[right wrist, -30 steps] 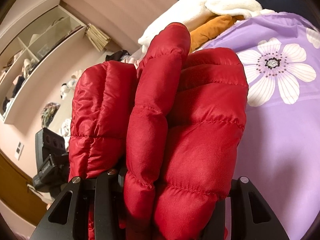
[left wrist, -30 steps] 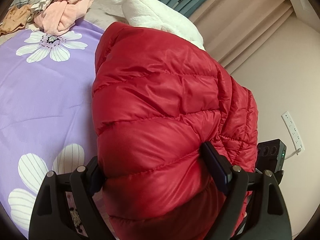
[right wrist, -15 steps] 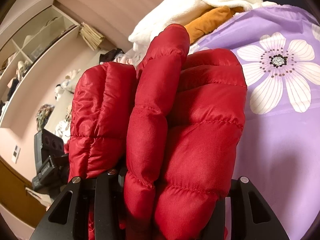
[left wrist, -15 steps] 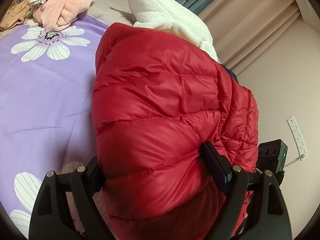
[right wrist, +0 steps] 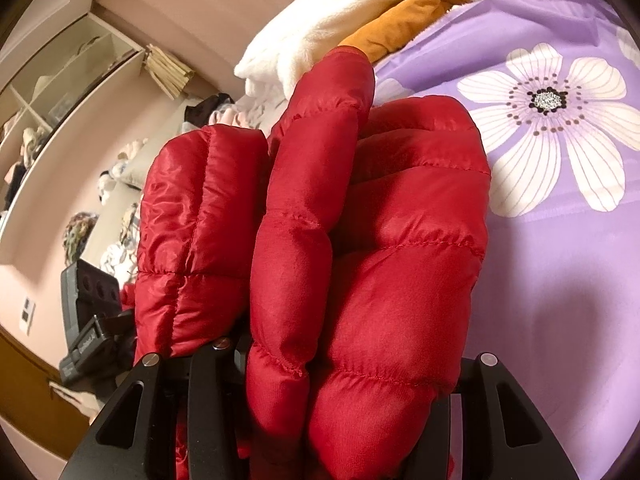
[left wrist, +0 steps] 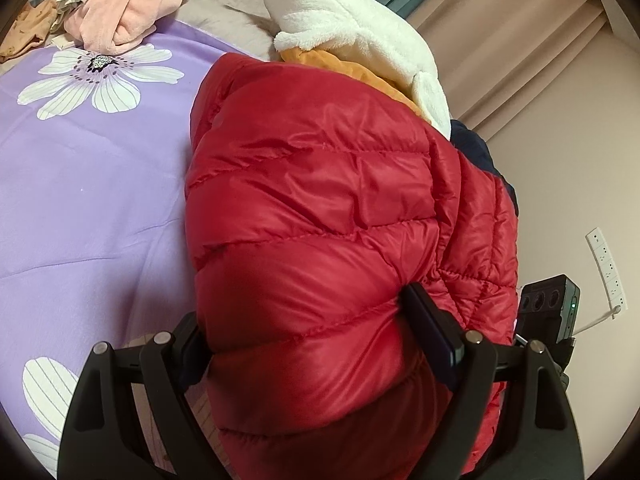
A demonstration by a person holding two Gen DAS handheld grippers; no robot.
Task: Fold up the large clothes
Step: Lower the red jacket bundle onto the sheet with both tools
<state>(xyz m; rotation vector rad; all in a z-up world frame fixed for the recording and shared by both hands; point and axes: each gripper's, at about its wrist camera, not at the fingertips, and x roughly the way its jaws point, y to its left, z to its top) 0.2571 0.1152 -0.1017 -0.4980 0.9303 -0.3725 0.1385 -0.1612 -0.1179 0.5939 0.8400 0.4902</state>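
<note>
- Since a second ago, left wrist view has slid: orange garment (left wrist: pixel 344 70) now peeks out under white fleece (left wrist: pixel 360 36), flower print sits lower in frame
- Left wrist: left claw (left wrist: pixel 304 328) clamped wide on red puffer jacket (left wrist: pixel 320 208), bunched between both fingers, over purple floral bedsheet (left wrist: pixel 92 200); pink clothes (left wrist: pixel 132 12) piled at far edge
- Right wrist: right claw (right wrist: pixel 340 392) grips folded jacket layers (right wrist: pixel 360 240), held above bedsheet (right wrist: pixel 560 260); white fleece (right wrist: pixel 328 36) and orange garment (right wrist: pixel 396 24) behind; shelves (right wrist: pixel 76 80) at left
</note>
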